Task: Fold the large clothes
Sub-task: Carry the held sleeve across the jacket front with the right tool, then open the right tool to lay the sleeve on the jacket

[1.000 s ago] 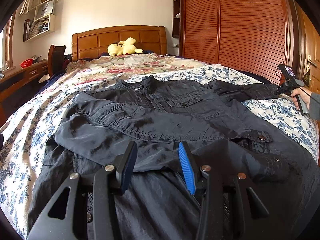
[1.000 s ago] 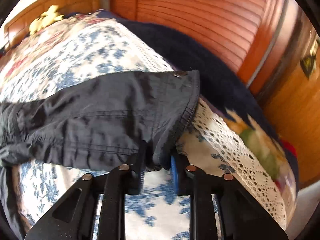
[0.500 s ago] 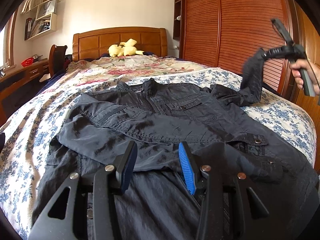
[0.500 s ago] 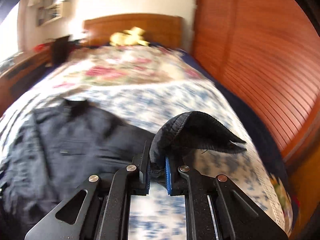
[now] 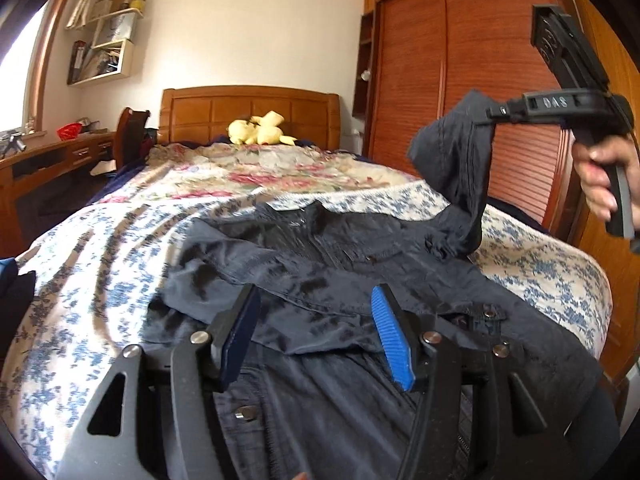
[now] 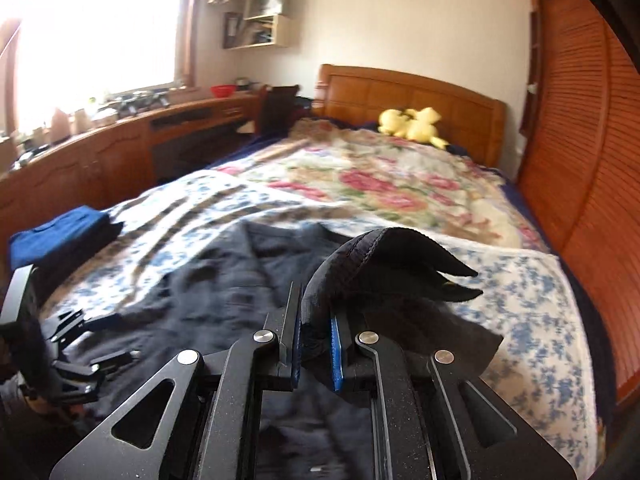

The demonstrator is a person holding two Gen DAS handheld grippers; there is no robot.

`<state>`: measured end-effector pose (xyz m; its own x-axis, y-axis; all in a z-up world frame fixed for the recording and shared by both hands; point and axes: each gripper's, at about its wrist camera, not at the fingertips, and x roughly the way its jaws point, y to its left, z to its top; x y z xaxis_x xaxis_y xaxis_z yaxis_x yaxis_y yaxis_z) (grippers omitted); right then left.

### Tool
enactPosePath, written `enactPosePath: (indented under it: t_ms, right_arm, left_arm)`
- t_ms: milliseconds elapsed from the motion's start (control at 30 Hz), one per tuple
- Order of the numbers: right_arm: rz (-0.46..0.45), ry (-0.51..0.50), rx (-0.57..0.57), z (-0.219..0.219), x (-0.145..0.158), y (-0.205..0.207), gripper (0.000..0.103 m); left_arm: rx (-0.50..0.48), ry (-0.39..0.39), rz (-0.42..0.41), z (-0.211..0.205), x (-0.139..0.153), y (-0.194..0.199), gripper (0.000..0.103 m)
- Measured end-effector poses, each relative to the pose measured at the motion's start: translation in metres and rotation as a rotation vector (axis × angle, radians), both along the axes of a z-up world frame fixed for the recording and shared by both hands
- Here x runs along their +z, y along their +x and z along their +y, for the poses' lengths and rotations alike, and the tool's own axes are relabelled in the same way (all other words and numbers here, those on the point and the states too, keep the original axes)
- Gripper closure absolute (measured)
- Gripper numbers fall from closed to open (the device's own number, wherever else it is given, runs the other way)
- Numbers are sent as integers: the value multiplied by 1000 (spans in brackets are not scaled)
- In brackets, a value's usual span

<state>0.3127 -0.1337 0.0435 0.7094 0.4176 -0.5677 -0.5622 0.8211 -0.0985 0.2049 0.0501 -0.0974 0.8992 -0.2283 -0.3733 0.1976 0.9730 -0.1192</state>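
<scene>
A dark navy jacket [image 5: 340,280] lies spread on the floral bedspread [image 5: 100,280], one sleeve folded across its front. My left gripper [image 5: 316,332] is open and empty, hovering over the jacket's lower part. My right gripper [image 6: 314,346] is shut on the cuff of the other sleeve [image 6: 384,256] and holds it lifted above the jacket's right side; in the left wrist view the sleeve [image 5: 456,168] hangs from the right gripper [image 5: 494,112] at upper right.
A yellow plush toy [image 5: 260,132] lies by the wooden headboard [image 5: 248,108]. A wooden wardrobe [image 5: 460,60] stands to the right of the bed. A desk [image 6: 120,148] runs along the left. Folded blue clothes [image 6: 60,236] lie at the bed's left edge.
My right gripper has lifted the sleeve cuff off the bed's right side, up and in towards the jacket. My left gripper has stayed open over the jacket, shifting slightly.
</scene>
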Motion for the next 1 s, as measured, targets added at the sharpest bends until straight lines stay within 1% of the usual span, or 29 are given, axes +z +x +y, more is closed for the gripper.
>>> enactPosePath:
  t_ms: [167,300,400,433,467,500,533,700,867,1000]
  right_arm:
    - [36,14,92,34,-6,-22,94]
    - [81,15,120,43,-17,-36,94]
    - [101,-14,112,45,-31,-45,88]
    - [108,-18,109,44,-36,-48,84]
    - [109,-26,104,41,-40,-50,72]
    - [103,-36,94,39,-44,-52,63]
    - [97,-40,83,36,-48,-54,51]
    - [114,-71,23,16,-72,-55,50]
    - [159,-95,-43,-9,-109,-54,50]
    - [188,-102,-90,-27,-136,-55,50]
  left_arm:
    - [44,-1,-8,23,5,-11,43]
    - [68,-9,-1,36,3,-16,43]
    - [73,-2,10,38,-1,-17,43]
    - [71,0,12,38,-2,-17,43]
    - [70,3,16,37,-3,-17,43]
    - [68,7,21,35,-4,-16,43]
    - [65,10,26,33,-5,-15,43]
    - [37,30,43,17,-10,-12,43]
    - [-11,52,67,-3,-17,-9,43]
    - [-15,74,57,-16,-19,-11,43]
